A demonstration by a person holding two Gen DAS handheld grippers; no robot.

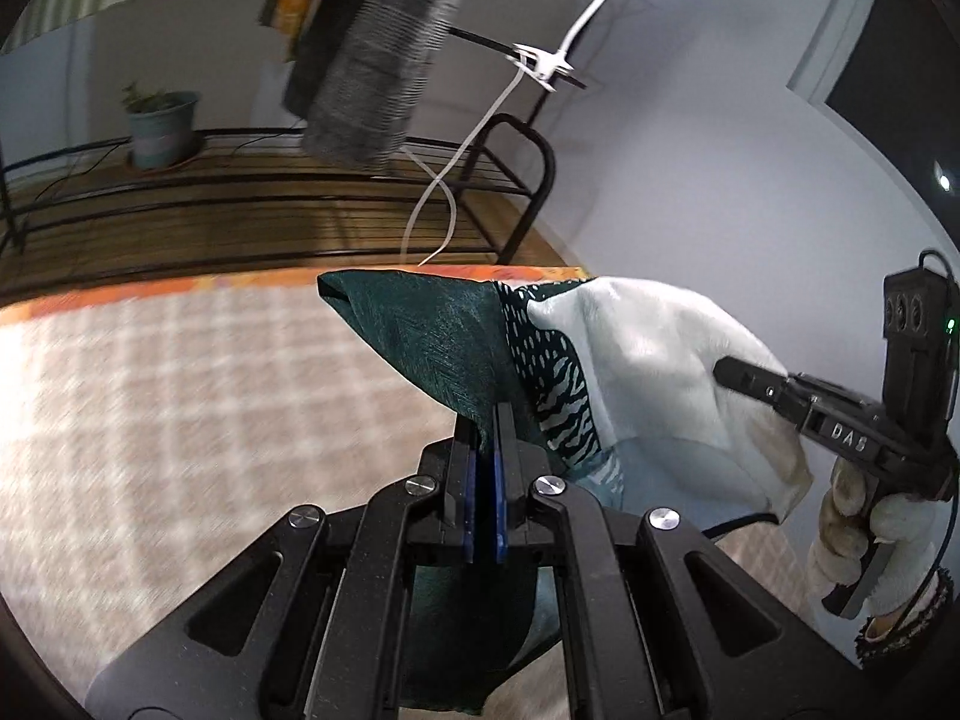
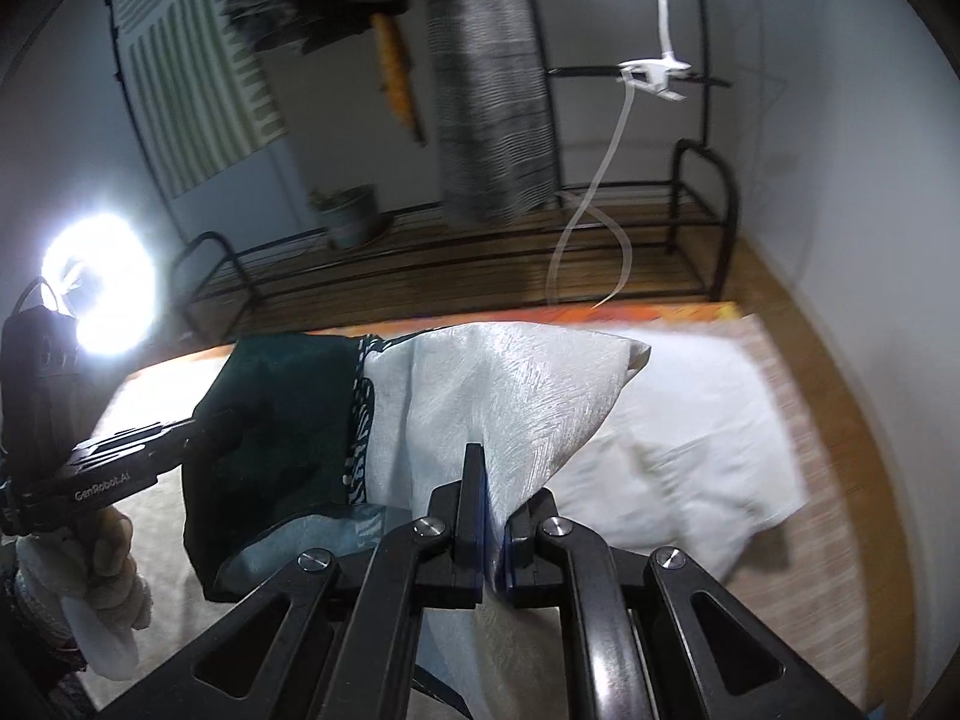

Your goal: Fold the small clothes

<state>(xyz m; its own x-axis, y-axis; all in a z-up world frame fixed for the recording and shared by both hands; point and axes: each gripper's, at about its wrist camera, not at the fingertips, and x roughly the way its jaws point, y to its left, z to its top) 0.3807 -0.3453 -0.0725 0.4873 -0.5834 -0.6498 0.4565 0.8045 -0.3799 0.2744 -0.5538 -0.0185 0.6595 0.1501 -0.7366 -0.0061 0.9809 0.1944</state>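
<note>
Left wrist view: the left tool (image 1: 487, 420) pinches the dark green end of a cloth (image 1: 432, 336), lifted over the checked worktop (image 1: 180, 396); its pale end runs toward 3 o'clock. At 12 o'clock stands a rack (image 1: 288, 192).

Right wrist view: the right tool (image 2: 489, 480) pinches the pale end; white fabric (image 2: 708, 420) lies at 3 o'clock.

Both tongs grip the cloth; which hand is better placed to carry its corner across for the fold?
Probably the left: its tongs pinch the green corner over bare bedspread; the right tongs hold the white end.
</note>
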